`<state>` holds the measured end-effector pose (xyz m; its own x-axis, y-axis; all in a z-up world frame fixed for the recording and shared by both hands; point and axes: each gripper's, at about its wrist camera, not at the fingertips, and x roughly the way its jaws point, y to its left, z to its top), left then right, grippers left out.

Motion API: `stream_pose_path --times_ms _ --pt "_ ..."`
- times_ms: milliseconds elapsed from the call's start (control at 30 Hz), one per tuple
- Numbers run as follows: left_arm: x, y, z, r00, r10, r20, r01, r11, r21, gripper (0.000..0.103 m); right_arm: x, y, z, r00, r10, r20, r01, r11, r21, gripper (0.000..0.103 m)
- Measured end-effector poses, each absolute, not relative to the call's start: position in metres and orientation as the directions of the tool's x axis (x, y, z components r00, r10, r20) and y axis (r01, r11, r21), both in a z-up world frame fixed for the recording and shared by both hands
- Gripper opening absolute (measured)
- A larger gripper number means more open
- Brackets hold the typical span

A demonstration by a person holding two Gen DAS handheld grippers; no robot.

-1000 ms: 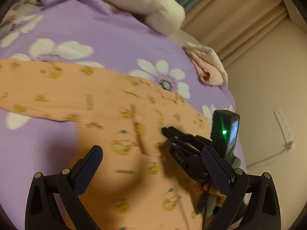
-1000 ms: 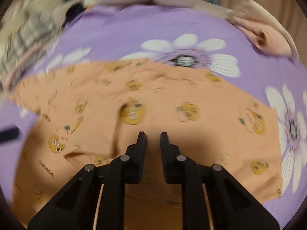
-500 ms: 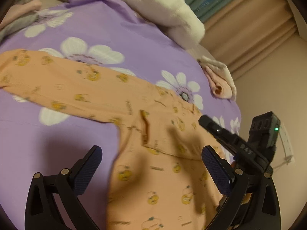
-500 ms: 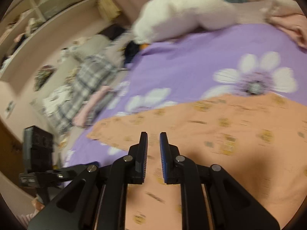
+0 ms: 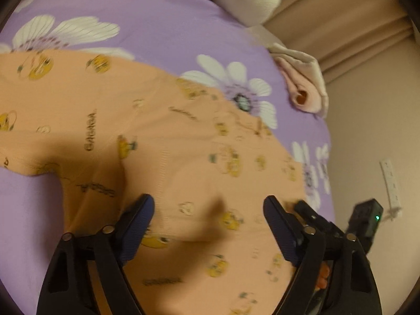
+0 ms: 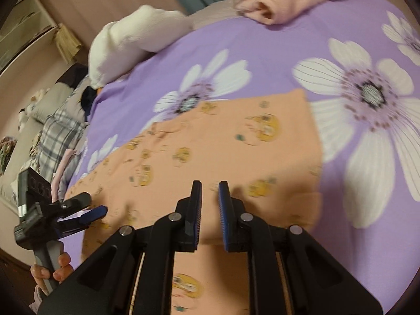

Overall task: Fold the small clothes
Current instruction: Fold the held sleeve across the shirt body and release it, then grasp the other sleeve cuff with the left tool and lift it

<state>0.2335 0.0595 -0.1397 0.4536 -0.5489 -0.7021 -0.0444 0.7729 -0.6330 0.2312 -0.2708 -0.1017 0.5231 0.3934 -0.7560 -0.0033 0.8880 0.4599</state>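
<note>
An orange small shirt [image 5: 183,157] with yellow cartoon prints lies spread flat on the purple flowered bedspread [image 5: 157,26]. It also shows in the right wrist view [image 6: 223,152]. My left gripper [image 5: 208,204] is open and empty, low over the shirt's body near the armpit. My right gripper [image 6: 210,191] has its jaws a narrow gap apart with nothing between them, low over the shirt. The right gripper [image 5: 312,215] shows at the shirt's right edge in the left view. The left gripper [image 6: 89,210] shows at the shirt's left side in the right view.
A folded pink garment [image 5: 304,92] lies at the far edge of the bed, also in the right wrist view [image 6: 283,5]. A white pillow [image 6: 136,39] lies at the back. Plaid cloth [image 6: 57,136] lies beyond the bed's left. A wall with an outlet [image 5: 391,181] stands right.
Both grippers have come lower over the shirt. The left gripper's jaws have narrowed somewhat but stay open. The right gripper has turned toward the shirt's far edge, its jaws slightly wider.
</note>
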Motion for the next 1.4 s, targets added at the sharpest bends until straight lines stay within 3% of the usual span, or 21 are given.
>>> stream_pose_path --times_ms 167,333,500,800,1133,1400 --pt "0.227 0.072 -0.136 0.458 -0.572 -0.681 -0.044 0.750 -0.660 0.078 0.225 -0.288 -0.122 0.502 0.361 -0.786 0.083 0.885 0.459 0.008" --pt "0.201 0.111 -0.112 0.512 -0.560 -0.651 -0.049 0.738 -0.673 0.080 0.208 -0.285 -0.102 0.531 0.437 -0.726 0.054 0.838 0.543 0.027" --pt "0.168 0.198 -0.104 0.623 -0.467 -0.628 -0.182 0.694 -0.696 0.083 0.175 -0.266 -0.066 0.565 0.501 -0.656 -0.056 0.816 0.575 0.042" --pt "0.122 0.338 -0.130 0.770 -0.270 -0.578 -0.419 0.469 -0.778 0.083 0.145 -0.222 -0.052 0.549 0.561 -0.619 -0.128 0.789 0.601 0.043" --pt "0.138 0.388 -0.152 0.822 -0.265 -0.504 -0.412 0.336 -0.847 0.083 0.146 -0.186 -0.056 0.518 0.568 -0.639 -0.145 0.795 0.589 0.043" --pt "0.154 0.410 -0.151 0.835 -0.210 -0.509 -0.426 0.339 -0.839 0.083 0.146 -0.168 -0.062 0.491 0.571 -0.657 -0.168 0.803 0.572 0.043"
